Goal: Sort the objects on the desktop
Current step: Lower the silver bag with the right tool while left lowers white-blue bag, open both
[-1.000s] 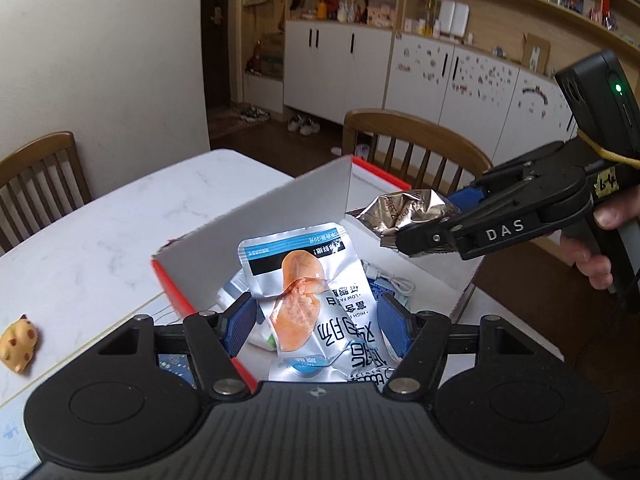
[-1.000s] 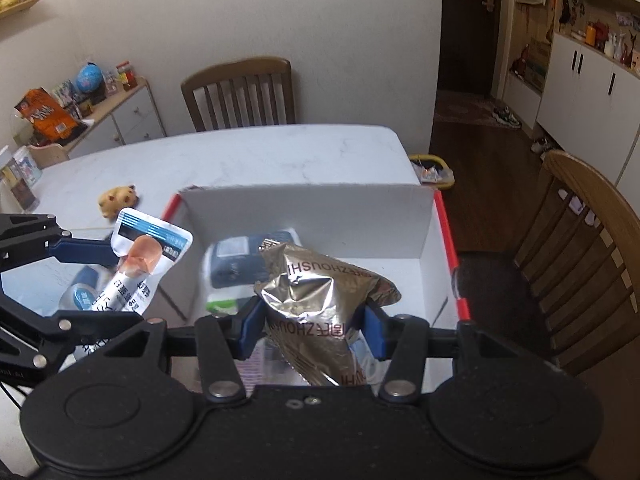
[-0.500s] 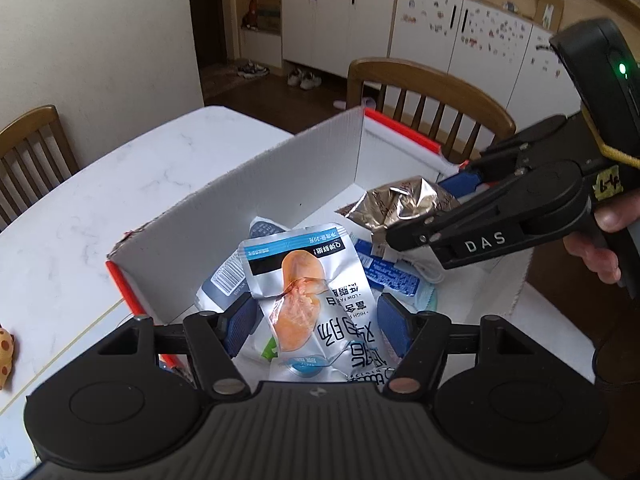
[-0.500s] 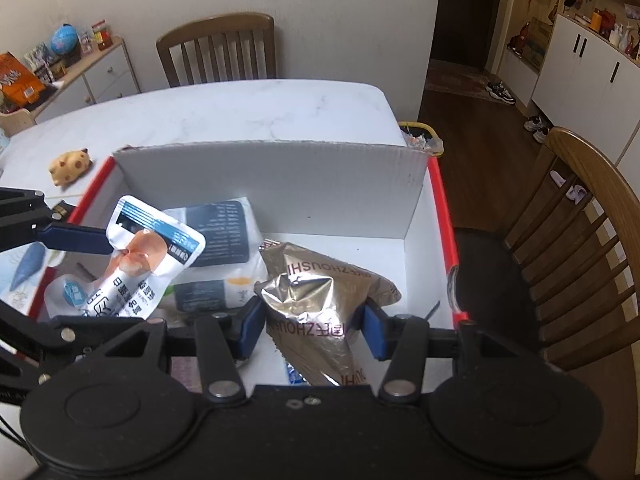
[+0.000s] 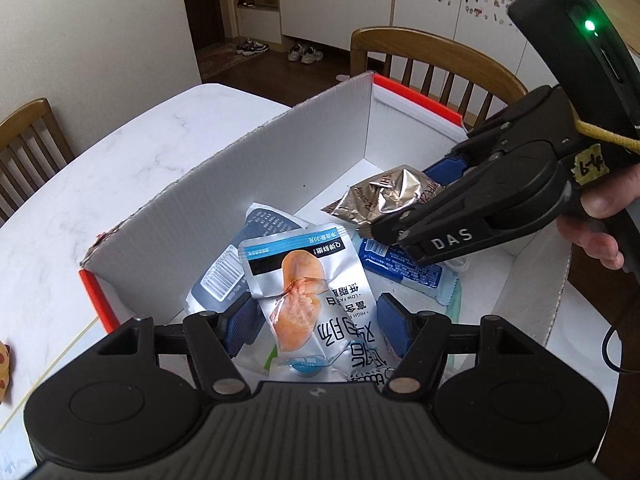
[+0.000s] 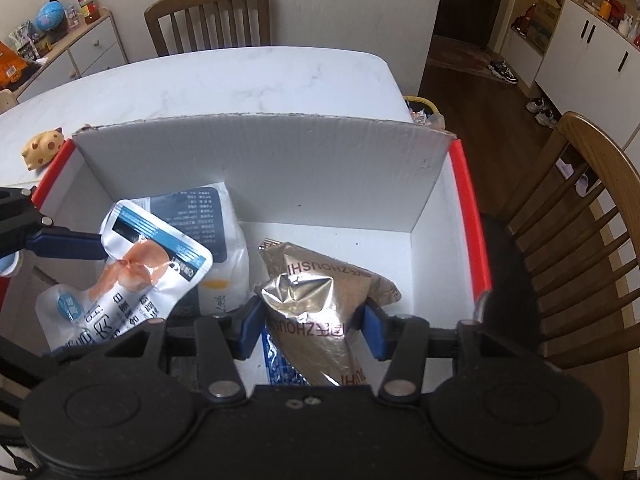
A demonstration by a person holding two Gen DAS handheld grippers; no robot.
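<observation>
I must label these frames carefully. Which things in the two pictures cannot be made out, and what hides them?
- Blue wrapper: mostly hidden under the right gripper in the left wrist view, print too small.
- Dark-labelled pouch: lower part covered by the chicken snack pouch in the right wrist view.
- Foil bag: bottom hidden by the gripper body.
- Spotted toy: cut off by the left edge.

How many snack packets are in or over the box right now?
4 visible: white chicken pouch in the left jaws, gold foil bag in the right jaws, a dark-blue-and-white bag and a blue wrapper lying in the box. More may be hidden underneath.
</observation>
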